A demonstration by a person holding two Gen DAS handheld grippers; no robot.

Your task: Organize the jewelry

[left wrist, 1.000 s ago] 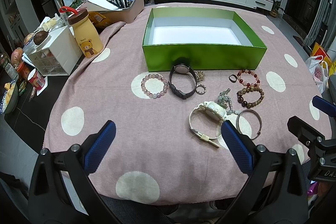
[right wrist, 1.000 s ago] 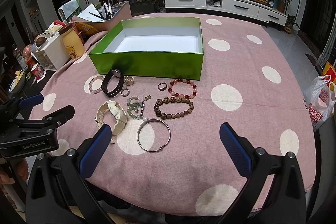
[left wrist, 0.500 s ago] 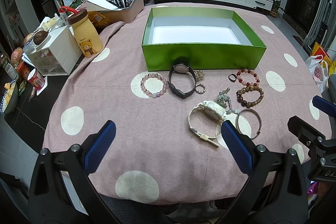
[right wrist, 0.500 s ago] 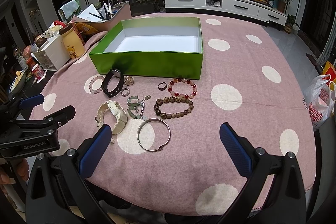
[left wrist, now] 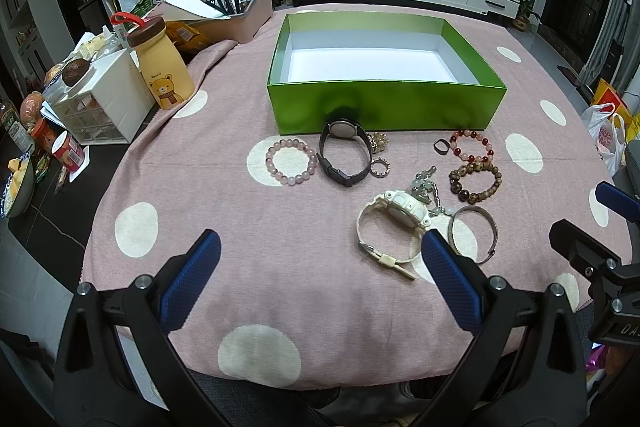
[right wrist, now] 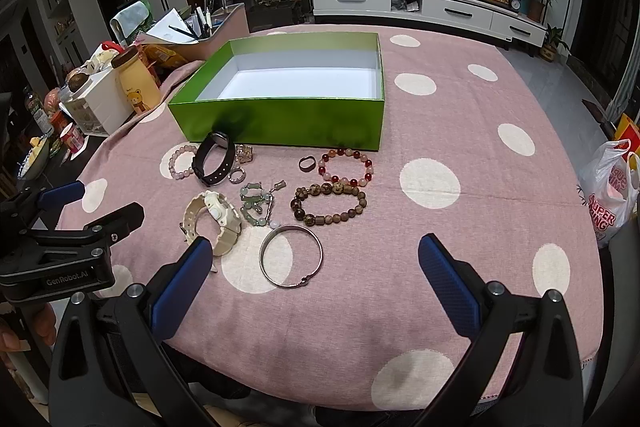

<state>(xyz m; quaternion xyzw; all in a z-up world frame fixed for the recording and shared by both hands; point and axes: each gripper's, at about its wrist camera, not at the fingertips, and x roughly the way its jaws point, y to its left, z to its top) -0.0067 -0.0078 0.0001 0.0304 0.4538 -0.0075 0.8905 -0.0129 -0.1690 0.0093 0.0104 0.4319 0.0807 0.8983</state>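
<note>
An empty green box stands on the pink dotted tablecloth. In front of it lie a pink bead bracelet, a black watch, a white watch, a silver bangle, a brown bead bracelet, a red bead bracelet, a dark ring and small trinkets. My left gripper is open and empty near the table's front edge. My right gripper is open and empty, the bangle just beyond it.
A yellow bear bottle, a white drawer unit and a tray of pens and papers crowd the table's left side. A plastic bag hangs off the right. Each gripper shows at the other view's edge.
</note>
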